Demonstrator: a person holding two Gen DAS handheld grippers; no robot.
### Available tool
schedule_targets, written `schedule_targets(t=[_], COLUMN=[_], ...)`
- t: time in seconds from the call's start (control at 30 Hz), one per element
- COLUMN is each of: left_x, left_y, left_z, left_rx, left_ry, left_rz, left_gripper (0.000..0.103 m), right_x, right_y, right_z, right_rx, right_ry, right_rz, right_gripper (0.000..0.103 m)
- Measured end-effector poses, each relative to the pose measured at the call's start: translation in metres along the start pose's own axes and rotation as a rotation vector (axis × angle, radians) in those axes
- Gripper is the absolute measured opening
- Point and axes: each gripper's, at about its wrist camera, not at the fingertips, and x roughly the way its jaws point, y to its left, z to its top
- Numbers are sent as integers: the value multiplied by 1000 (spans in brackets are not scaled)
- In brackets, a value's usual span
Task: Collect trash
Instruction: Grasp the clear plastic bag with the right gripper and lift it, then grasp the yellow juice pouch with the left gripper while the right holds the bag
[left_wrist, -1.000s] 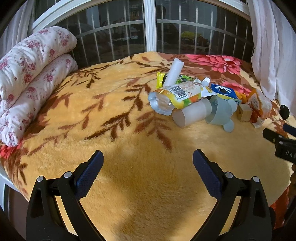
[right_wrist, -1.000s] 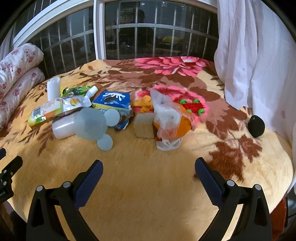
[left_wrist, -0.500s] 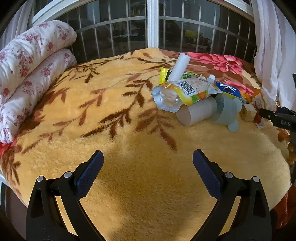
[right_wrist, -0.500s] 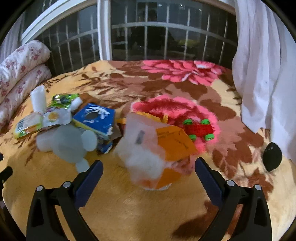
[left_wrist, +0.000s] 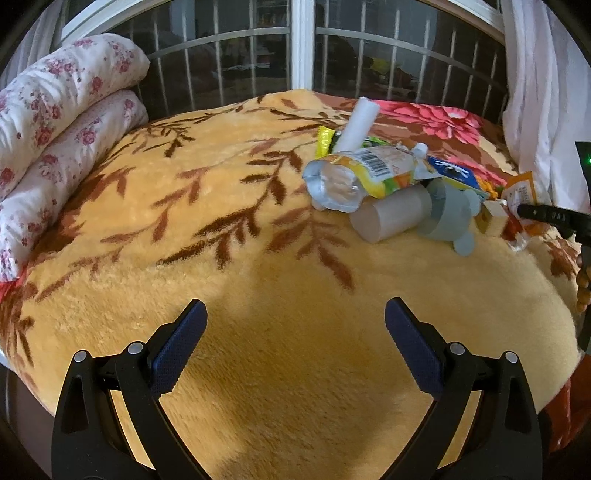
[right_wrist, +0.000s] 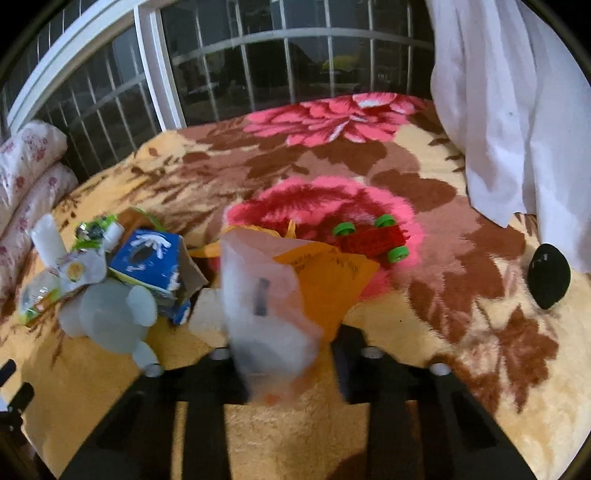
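A clear-and-orange plastic wrapper (right_wrist: 269, 306) stands between the fingers of my right gripper (right_wrist: 284, 369), which is shut on it just above the yellow blanket (right_wrist: 295, 435). From the left wrist view that gripper (left_wrist: 546, 216) shows at the right edge, at the same wrapper (left_wrist: 521, 192). Left of it lies a trash pile: a yellow juice pouch (left_wrist: 354, 173), a white tube (left_wrist: 360, 125), a pale cylinder (left_wrist: 391, 216), a grey-blue bear-shaped piece (left_wrist: 448, 218) and a blue carton (right_wrist: 147, 262). My left gripper (left_wrist: 293, 310) hangs open over bare blanket, well short of the pile.
A red toy car with green wheels (right_wrist: 373, 238) sits behind the wrapper and a black oval object (right_wrist: 548, 275) lies far right. A pale block (right_wrist: 208, 314) rests beside the wrapper. Rolled floral bedding (left_wrist: 55, 122) lies far left, a white curtain (right_wrist: 509, 110) hangs right, barred windows behind.
My right gripper moved forward up to the wrapper and its jaws went from wide open to shut on it. The left gripper stayed open and barely shifted.
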Motion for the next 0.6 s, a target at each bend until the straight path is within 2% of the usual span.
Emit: schedule_targets(t=[0.17, 0.27, 0.37, 0.47, 0.6], left_x=[-12, -15, -16, -12, 4], left_y=[-2, -4, -7, -24, -62], left_z=[5, 23, 44, 65, 75], left_rx=[30, 69, 109, 246, 512], left_ry=[-33, -50, -57, -67, -112], left_rz=[-72, -147, -186, -147, 30], left_gripper=[95, 95, 94, 94, 95], right_x=[-50, -83, -103, -110, -106], right_y=[-1, 12, 27, 35, 37], right_z=[-7, -15, -26, -37, -50], right_rx=[47, 8, -37, -44, -15], right_ry=[-115, -170, -195, -188, -156], right_rz=[94, 130, 154, 188, 218], right_gripper=[23, 23, 23, 24, 24])
